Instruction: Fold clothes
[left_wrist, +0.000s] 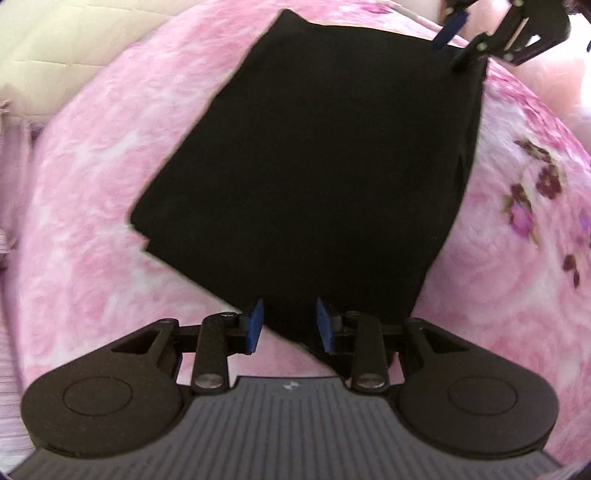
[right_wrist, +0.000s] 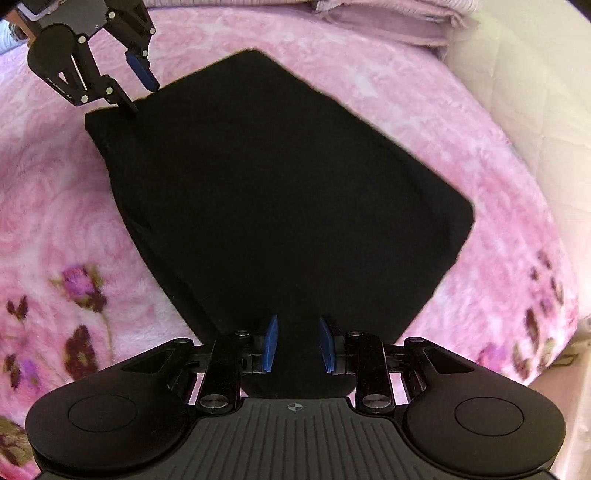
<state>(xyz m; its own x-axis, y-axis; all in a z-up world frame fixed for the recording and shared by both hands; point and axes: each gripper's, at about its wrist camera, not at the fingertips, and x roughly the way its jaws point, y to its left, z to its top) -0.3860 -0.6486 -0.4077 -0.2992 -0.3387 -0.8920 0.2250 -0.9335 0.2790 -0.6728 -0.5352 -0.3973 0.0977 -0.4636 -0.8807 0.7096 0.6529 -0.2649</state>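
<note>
A black garment lies folded into a flat rectangle on a pink floral blanket. My left gripper is open, its blue pads on either side of the garment's near corner. My right gripper is open too, its pads astride the opposite corner of the garment. Each gripper shows in the other's view at the far end of the cloth: the right one in the left wrist view, the left one in the right wrist view. Neither pinches the fabric.
The pink blanket covers a bed. Folded pink and striped linens lie at the far edge. A cream quilted surface borders the bed. Dark flower prints mark the blanket.
</note>
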